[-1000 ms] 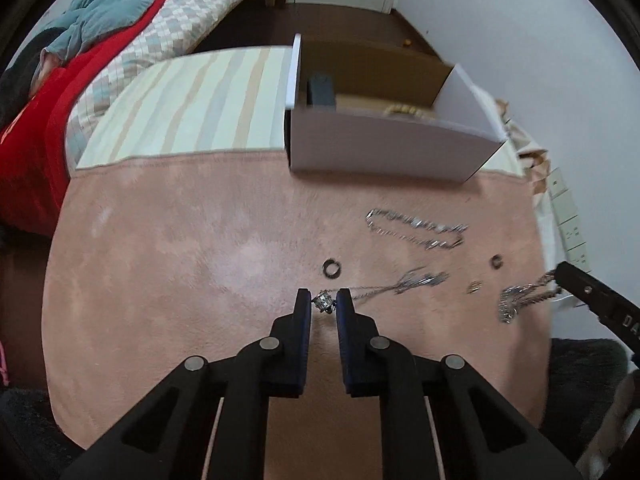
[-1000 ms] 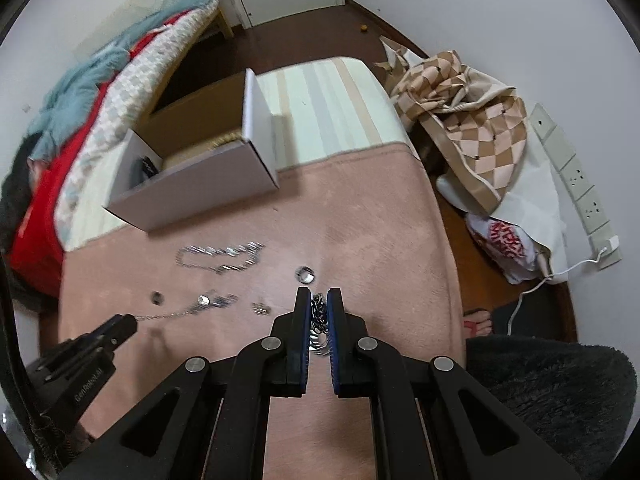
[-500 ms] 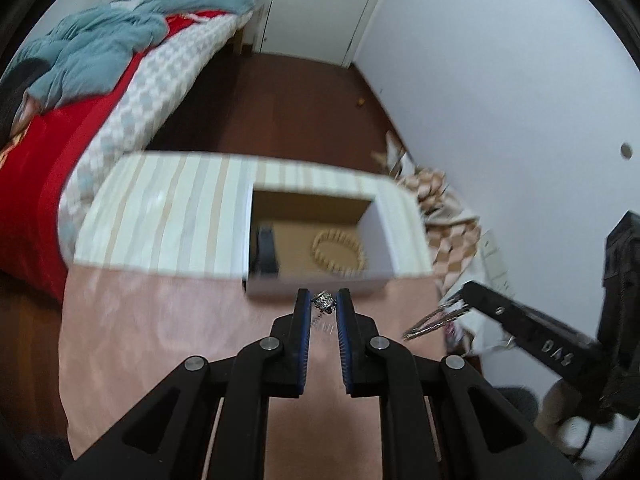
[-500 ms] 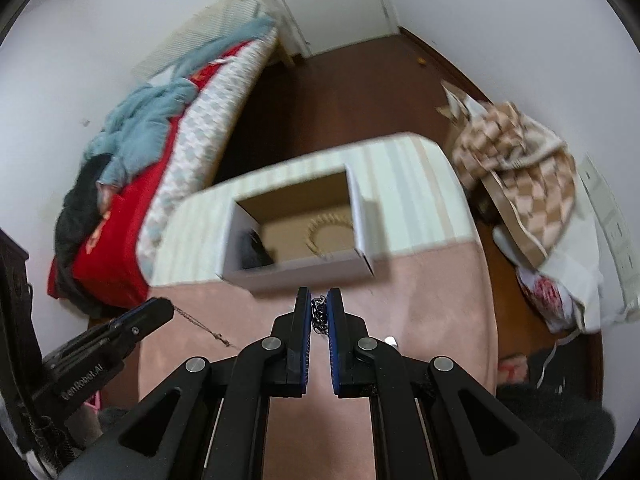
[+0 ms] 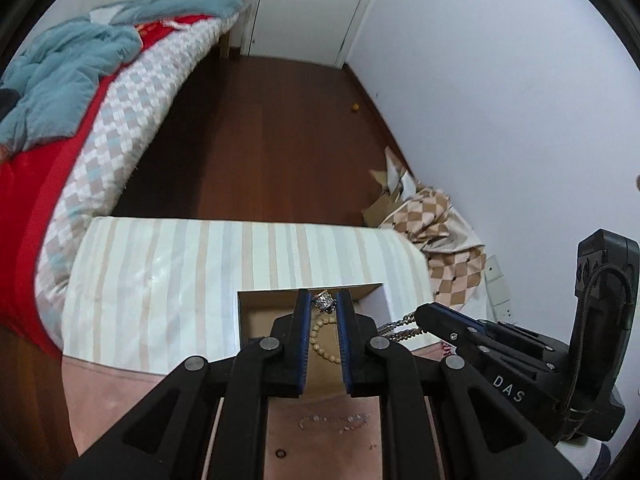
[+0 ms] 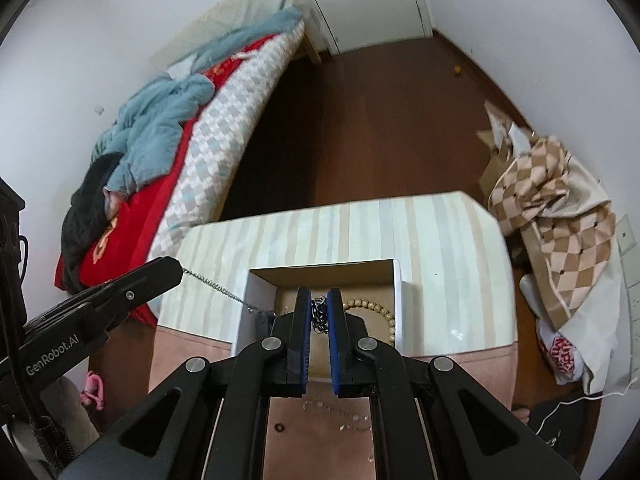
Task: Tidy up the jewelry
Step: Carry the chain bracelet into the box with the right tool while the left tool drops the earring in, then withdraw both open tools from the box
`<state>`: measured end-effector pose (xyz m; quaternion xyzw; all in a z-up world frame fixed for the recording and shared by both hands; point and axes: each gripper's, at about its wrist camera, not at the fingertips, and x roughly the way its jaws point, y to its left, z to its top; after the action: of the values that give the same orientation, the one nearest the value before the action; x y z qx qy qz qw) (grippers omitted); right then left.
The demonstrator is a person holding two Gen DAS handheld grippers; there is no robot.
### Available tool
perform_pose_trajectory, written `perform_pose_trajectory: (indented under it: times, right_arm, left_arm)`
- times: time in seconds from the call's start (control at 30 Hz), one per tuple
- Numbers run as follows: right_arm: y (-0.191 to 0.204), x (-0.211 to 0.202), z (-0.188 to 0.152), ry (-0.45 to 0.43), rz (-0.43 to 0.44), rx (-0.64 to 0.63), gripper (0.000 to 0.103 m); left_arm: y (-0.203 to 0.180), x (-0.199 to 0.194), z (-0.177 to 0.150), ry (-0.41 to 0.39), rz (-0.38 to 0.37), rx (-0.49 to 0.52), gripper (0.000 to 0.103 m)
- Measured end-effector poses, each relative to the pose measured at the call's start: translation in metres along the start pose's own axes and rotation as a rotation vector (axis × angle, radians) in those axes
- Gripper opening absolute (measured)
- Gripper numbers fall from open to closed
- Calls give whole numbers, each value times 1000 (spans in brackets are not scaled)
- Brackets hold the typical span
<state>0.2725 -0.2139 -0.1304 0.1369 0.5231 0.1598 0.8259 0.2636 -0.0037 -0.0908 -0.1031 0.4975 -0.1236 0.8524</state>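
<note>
Two hand-held grippers hover over the box (image 6: 402, 312): left (image 5: 324, 303) clenches a pendant (image 5: 323, 301), right (image 6: 319, 312) at 3 o'clock clenches a chain (image 6: 317, 314).

Left gripper (image 5: 323, 305) is clamped on a small silver pendant (image 5: 323, 302), above the open white box (image 5: 240, 320). A beaded bracelet (image 5: 320, 336) lies inside the box. Right gripper (image 5: 420, 316), entering from the right edge, grips a silver chain (image 5: 396, 330) over the box's right wall.

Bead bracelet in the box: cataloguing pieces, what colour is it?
Pale cream-tan bead bracelet, clearest in the right wrist view.
</note>
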Motion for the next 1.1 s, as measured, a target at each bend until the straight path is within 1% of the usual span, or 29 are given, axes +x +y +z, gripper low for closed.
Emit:
perform_pose_trajectory:
  times: [0.13,0.23,0.33,0.43,0.5,0.57,0.63,0.67,0.7,0.73,0.77,0.8,0.87,0.93,0.97,1.0,1.03,1.1]
  right_arm:
    - [-10,37,10,57,-6,14,8]
    - [-16,54,14,83,3,29,8]
    - [-18,64,19,96,32,44,8]
    - [-18,70,24,101,45,41,8]
    - [-21,81,25,150,47,44,8]
    - [-24,93,24,214,11,41,9]
    - [-27,97,19,246,-27,24,10]
    - [-27,95,17,243,-38,18,14]
    - [-27,91,15,236,-43,13,27]
    - [-27,87,14,227,-42,11,35]
    - [-26,81,12,215,-41,8,45]
    - [-26,76,11,206,-44,4,48]
    - [-24,66,8,181,-73,-14,48]
    - [-23,59,7,164,-108,-30,53]
    - [-22,55,3,153,-149,-42,61]
    - [-22,52,0,146,-171,-47,69]
    - [-22,51,-3,142,-199,-54,73]
    - [-22,49,-15,139,-272,-75,91]
  left_arm:
    - [10,31,6,59,6,-26,10]
    - [21,54,7,127,-12,-66,10]
    - [33,66,4,165,18,-106,11]
    - [39,71,3,176,62,-120,12]
    - [42,73,1,179,95,-126,12]
    - [44,73,1,177,126,-122,26]
    - [43,70,-1,163,162,-108,63]
    - [43,67,-2,151,180,-103,67]
    - [42,65,-3,142,187,-98,67]
    - [42,64,-3,137,194,-93,67]
    - [41,62,-4,134,207,-87,67]
    - [40,61,-5,131,214,-83,67]
    - [40,57,-8,121,237,-82,71]
    - [41,53,-12,104,256,-76,81]
    - [41,48,-16,87,277,-69,84]
    - [41,46,-20,78,294,-63,91]
    - [41,45,-23,73,308,-60,100]
    - [42,42,-35,61,350,-50,102]
